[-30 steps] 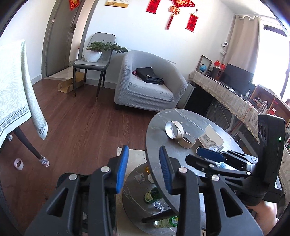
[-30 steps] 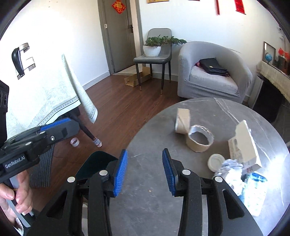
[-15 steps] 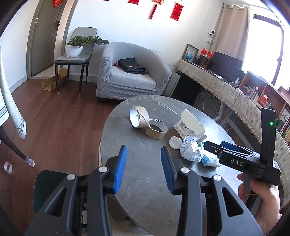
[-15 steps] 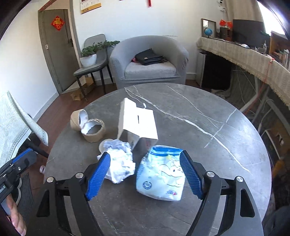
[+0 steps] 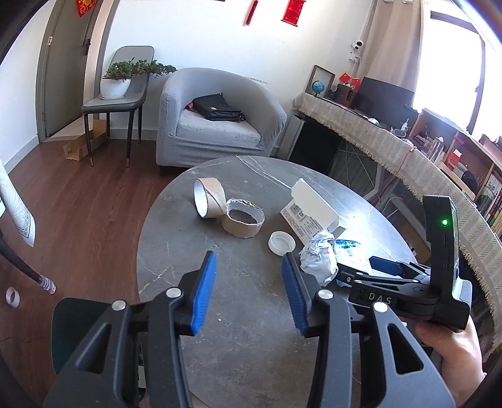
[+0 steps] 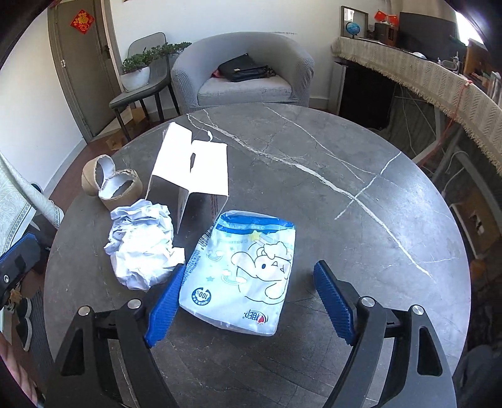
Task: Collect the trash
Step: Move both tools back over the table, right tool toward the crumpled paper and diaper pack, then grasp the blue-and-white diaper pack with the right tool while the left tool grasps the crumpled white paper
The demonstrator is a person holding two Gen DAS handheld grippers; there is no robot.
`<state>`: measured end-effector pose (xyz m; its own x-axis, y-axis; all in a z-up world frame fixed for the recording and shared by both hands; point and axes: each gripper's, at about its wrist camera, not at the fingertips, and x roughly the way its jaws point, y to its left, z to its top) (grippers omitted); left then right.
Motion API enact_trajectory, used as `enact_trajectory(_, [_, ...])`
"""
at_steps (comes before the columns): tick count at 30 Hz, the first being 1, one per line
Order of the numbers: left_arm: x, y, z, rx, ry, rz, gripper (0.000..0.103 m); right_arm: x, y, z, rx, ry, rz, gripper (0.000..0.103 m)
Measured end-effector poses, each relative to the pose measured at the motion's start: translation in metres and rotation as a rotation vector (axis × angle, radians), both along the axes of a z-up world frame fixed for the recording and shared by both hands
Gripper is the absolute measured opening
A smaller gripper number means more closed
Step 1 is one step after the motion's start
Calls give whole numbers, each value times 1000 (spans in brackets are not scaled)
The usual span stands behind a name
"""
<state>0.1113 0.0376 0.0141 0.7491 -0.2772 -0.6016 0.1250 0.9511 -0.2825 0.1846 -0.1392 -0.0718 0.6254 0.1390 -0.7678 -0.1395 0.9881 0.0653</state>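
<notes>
1. Your right gripper [image 6: 248,301] is spread wide and empty; the plastic packet [image 6: 241,270] lies between its jaws, long axis pointing away.
2. Your left gripper [image 5: 249,292] is half open, empty, farther off.
3. Beyond lie crumpled paper [image 6: 141,243] and a grey round table [image 6: 345,188].

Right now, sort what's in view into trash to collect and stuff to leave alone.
Trash: crumpled paper, blue-and-white plastic pouch, torn white carton, two cardboard tape cores, white bottle cap.
Leave: black handbag, potted plant, globe.
</notes>
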Motion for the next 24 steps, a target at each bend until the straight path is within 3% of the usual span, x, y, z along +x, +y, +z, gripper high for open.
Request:
enact_trajectory(6, [6,-20,-1,4,9,-41,48,4,-4,-1,-40,-1,5,82])
enact_trajectory(9, [10,-32,-5,29,21,-54,54,3,-11,1,-40,-2,10,73])
enact_trajectory(14, [19,-51,-9,63,40,-80,69,2,-30,4,6,-1,20,63])
enact_trajectory(22, [29,-82,-24,200,75,-74,75,-2,-57,8,83,2,56,55])
enact_trajectory(24, [33,-83,-27,200,86,-65,75,-3,-62,10,105,0,55,52])
